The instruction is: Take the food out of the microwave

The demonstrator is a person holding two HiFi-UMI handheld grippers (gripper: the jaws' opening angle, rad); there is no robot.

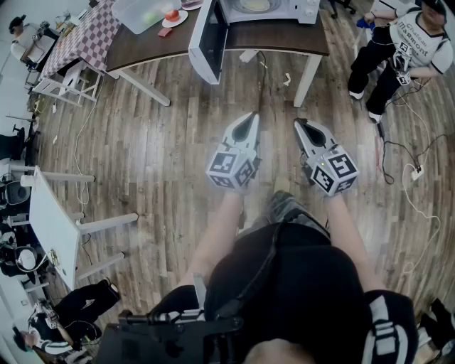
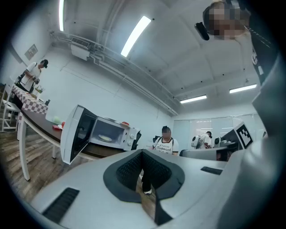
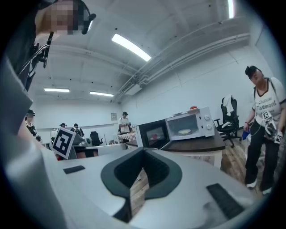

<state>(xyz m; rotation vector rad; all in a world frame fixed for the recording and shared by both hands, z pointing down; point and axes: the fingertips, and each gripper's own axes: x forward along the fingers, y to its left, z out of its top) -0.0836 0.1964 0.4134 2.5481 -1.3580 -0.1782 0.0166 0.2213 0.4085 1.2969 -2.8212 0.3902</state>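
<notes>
A white microwave (image 1: 284, 8) stands on a dark wooden table (image 1: 284, 37) at the far side of the room, its door (image 1: 210, 39) swung open to the left. Inside lies a plate of food (image 1: 254, 6), also visible in the left gripper view (image 2: 106, 137) and the right gripper view (image 3: 184, 132). Both grippers are held side by side over the wooden floor, well short of the table, pointing toward it. My left gripper (image 1: 252, 116) (image 2: 143, 154) is shut and holds nothing. My right gripper (image 1: 299, 123) (image 3: 143, 152) is shut and holds nothing.
A person in a white T-shirt (image 1: 405, 43) stands right of the table. A clear plastic box (image 1: 146, 13) and a red item (image 1: 171, 15) sit on its left end. A checkered table (image 1: 85, 39) and a white table (image 1: 53, 220) stand left. Cables (image 1: 409, 170) trail on the floor.
</notes>
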